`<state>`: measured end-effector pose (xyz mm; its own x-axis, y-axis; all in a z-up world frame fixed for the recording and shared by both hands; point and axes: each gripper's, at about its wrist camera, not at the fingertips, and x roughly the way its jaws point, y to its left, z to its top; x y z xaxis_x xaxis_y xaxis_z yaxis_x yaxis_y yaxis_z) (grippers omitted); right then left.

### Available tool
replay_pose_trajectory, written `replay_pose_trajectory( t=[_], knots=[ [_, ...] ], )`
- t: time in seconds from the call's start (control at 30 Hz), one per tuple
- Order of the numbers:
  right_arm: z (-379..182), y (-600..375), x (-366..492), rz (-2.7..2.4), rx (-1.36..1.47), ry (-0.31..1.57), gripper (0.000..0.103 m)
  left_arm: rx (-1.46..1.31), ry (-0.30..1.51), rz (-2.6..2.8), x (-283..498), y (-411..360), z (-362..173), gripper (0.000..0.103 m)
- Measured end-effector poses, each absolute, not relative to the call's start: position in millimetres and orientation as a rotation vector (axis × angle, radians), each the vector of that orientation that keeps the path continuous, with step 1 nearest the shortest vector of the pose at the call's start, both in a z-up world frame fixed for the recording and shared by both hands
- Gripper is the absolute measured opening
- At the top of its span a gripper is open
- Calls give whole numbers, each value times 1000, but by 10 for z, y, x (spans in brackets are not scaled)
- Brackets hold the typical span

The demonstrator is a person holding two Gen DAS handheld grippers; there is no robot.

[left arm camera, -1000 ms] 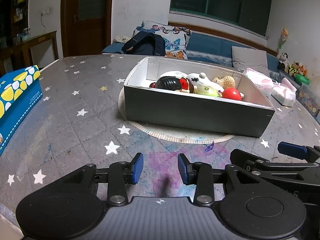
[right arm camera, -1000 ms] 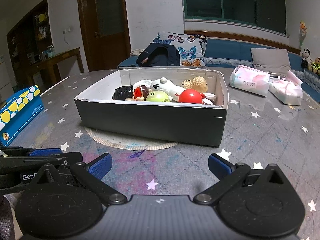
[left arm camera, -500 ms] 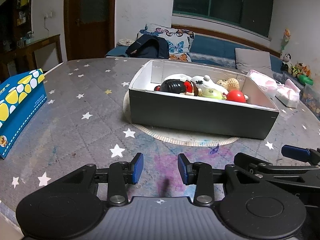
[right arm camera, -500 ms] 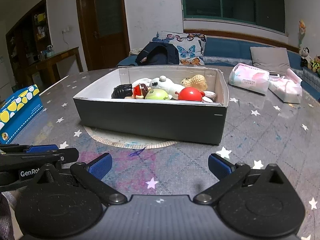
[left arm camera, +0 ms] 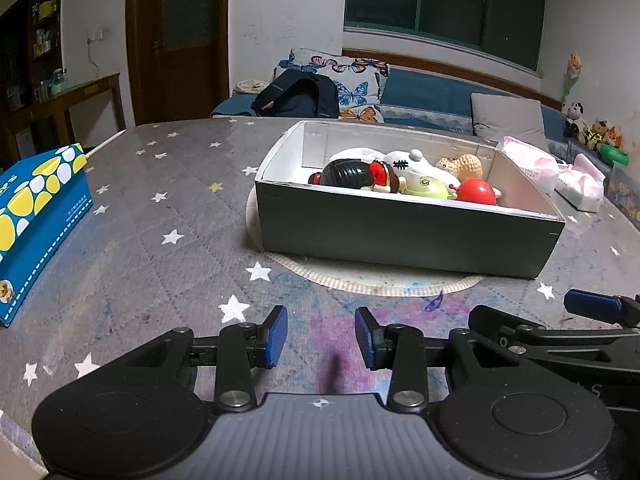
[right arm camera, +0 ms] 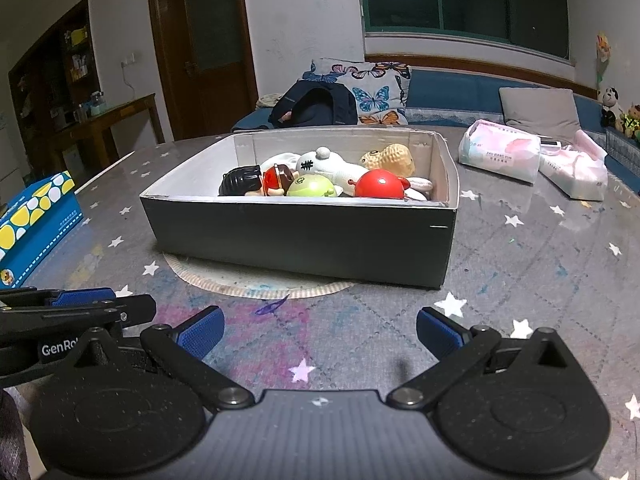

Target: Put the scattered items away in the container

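Grey box point(right arm camera: 304, 236) stood on round mat point(right arm camera: 260, 286) at table point(left arm camera: 132, 216) middle, toys point(right arm camera: 316, 180) piled inside. Left gripper point(left arm camera: 321, 336) hovered low before box, jaws partly apart, holding nothing. Right gripper point(right arm camera: 319, 330) beside it, jaws wide apart, holding nothing. Blue tissue box point(left arm camera: 36, 216) at left edge.

A dark box point(right arm camera: 304, 236), white inside, sits on a round mat point(right arm camera: 256, 286), holding toys point(right arm camera: 320, 180) piled toward its far right.
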<state>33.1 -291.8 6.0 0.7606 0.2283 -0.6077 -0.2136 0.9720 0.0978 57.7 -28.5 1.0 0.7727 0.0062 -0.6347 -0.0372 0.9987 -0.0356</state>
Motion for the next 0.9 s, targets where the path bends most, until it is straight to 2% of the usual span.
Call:
replay_pose_trajectory(
  t=[0.9],
  knots=[
    [3,-2928,524,237,41,691,103,-16,688,16,764,-348,5,36]
  ],
)
